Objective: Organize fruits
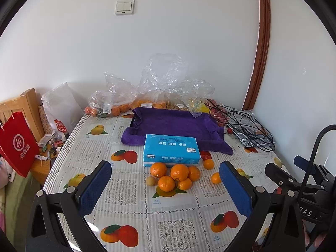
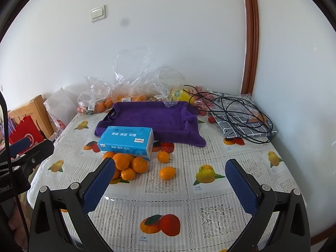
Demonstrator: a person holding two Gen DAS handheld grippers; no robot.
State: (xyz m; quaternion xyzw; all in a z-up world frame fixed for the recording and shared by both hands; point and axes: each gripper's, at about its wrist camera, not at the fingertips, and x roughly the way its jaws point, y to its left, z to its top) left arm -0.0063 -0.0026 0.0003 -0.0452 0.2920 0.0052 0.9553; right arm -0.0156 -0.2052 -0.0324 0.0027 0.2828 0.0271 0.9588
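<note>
Several loose oranges (image 1: 178, 175) lie clustered on the table in front of a blue tissue pack (image 1: 171, 150), with a small pale fruit (image 1: 150, 181) at their left and two small oranges (image 1: 212, 171) to the right. The cluster (image 2: 130, 164) also shows in the right wrist view, with two separate small oranges (image 2: 167, 172). Behind is a tray lined with purple cloth (image 1: 172, 124) (image 2: 151, 117). My left gripper (image 1: 166, 183) is open and empty, just short of the cluster. My right gripper (image 2: 170, 178) is open and empty, near the separate oranges.
Clear plastic bags of fruit (image 1: 147, 96) stand against the back wall. A tangle of black cable (image 2: 235, 113) lies on a checked cloth at the back right. A red paper bag (image 1: 17, 142) and a wooden chair are off the table's left edge.
</note>
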